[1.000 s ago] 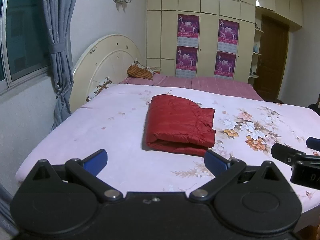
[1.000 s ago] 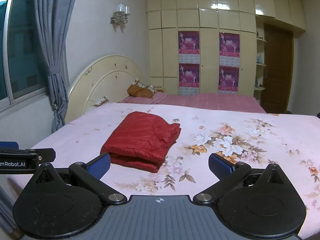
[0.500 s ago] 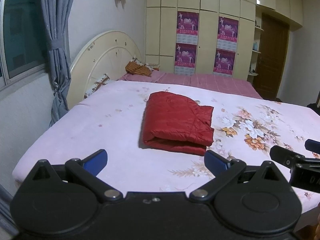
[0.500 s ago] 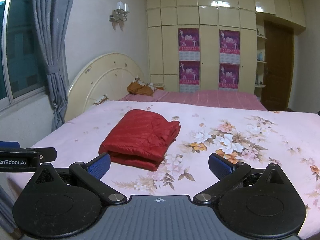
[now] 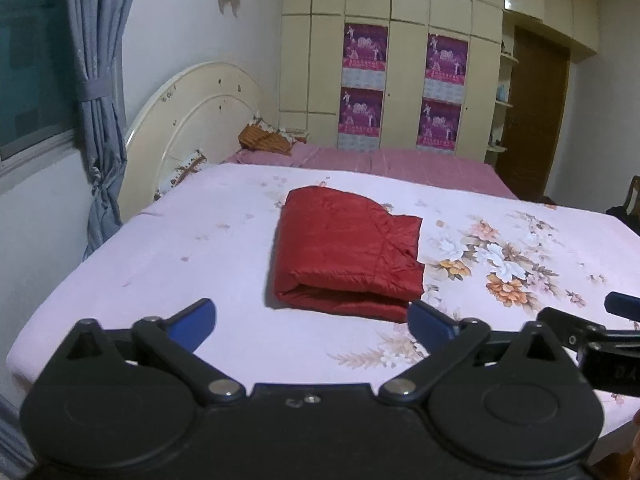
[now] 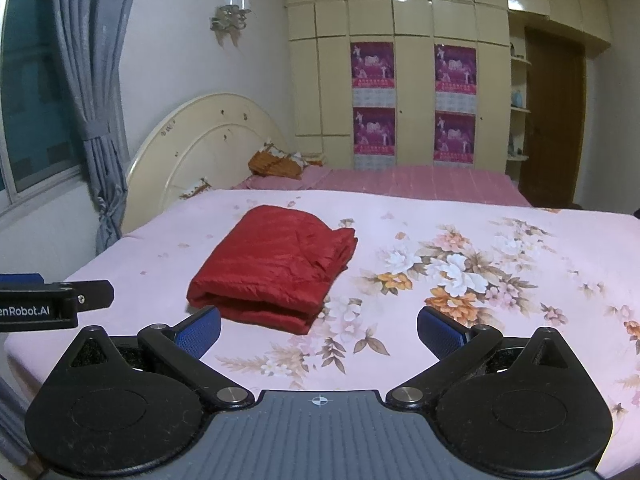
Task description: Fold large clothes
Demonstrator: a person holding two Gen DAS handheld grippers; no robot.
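We see a red jacket [image 5: 348,248] of quilted cloth with a slight sheen, lying on a bed [image 5: 180,256] covered in smooth matt floral cloth. Our fingers [image 6: 198,330] carry blue textured pads on matt black plastic, with bright metal pivots. The wardrobe [image 6: 412,76] looks glossy.

Bed [image 5: 200,248], pink floral sheet. On it: folded red garment [image 5: 344,256] near the middle; darker pink blanket [image 5: 400,164] along the far side; orange cushion [image 5: 264,140] by the headboard [image 5: 192,120].
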